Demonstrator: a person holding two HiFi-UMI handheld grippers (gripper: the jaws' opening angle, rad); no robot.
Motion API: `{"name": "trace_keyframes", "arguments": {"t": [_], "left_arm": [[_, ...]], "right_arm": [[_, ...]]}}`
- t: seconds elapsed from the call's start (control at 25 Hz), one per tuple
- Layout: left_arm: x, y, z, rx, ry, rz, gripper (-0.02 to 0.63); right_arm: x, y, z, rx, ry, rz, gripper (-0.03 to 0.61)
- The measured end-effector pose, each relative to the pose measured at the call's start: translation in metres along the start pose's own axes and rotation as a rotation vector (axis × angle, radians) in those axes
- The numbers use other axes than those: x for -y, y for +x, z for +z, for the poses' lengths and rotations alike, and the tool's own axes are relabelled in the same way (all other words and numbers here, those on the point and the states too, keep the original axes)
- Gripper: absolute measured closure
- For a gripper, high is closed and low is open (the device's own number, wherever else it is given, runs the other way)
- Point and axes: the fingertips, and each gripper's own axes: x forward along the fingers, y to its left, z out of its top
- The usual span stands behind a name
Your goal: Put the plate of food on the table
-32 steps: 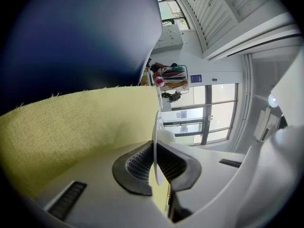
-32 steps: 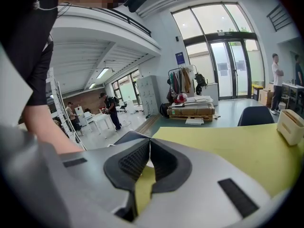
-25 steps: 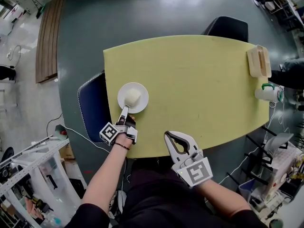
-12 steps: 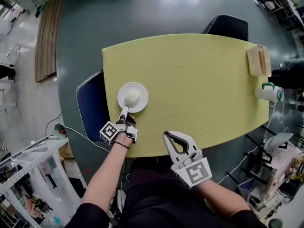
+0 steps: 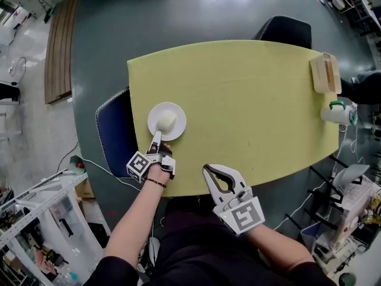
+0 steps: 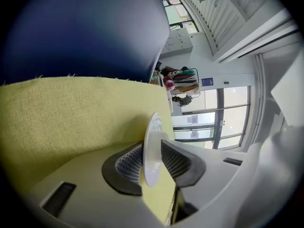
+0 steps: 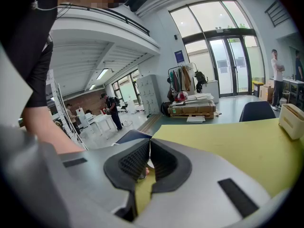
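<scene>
On the near-left part of the yellow table [image 5: 250, 100], close to the edge that faces the dark blue chair [image 5: 116, 130], sits the white plate [image 5: 178, 118] with a pale, rounded lump of food [image 5: 166, 121] at its middle. It looks flat on the tabletop, so the placing itself seems all but done. The left gripper [image 5: 157, 137] reaches in from the near side, and its jaws are opening. In the left gripper view the plate's thin rim stands edge-on between the two ribbed pads, with a sliver of space showing on one side, so the grip appears to be letting go rather than pressing. The right gripper [image 5: 206, 170] hangs over the near edge of the table, well apart from the plate, its jaws brought together with nothing between them. The chief risk lies in the withdrawal. With the rim so deep between the pads, a pull back toward the body before they have spread enough could catch it and drag the plate toward the table's near edge, which is not far off. A lift or twist of the wrist at the same moment could lever the rim upward and tip the plate. The food looks unsecured and could then roll off onto the table or the chair. A straight, level retreat once both pads are clearly free of the rim would probably avoid this.
</scene>
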Motion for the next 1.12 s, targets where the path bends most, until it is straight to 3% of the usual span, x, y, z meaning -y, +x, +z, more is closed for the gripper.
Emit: {"name": "trace_keyframes", "arguments": {"t": [0.24, 0.6, 1.04, 1.12], "left_arm": [[0.003, 0.0, 0.006, 0.075, 0.061, 0.119, 0.456], [0.01, -0.009, 0.012, 0.093, 0.305, 0.26, 0.436], [-0.005, -0.025, 0.022, 0.121, 0.321, 0.324, 0.434], [-0.003, -0.03, 0.024, 0.115, 0.345, 0.321, 0.477]], "right_arm": [[0.002, 0.0, 0.0, 0.006, 0.006, 0.001, 0.565], [0.004, -0.002, 0.001, 0.008, 0.019, -0.005, 0.565], [0.012, -0.002, -0.005, -0.012, 0.003, -0.023, 0.565], [0.015, -0.002, -0.005, -0.018, 0.004, -0.036, 0.565]]}}
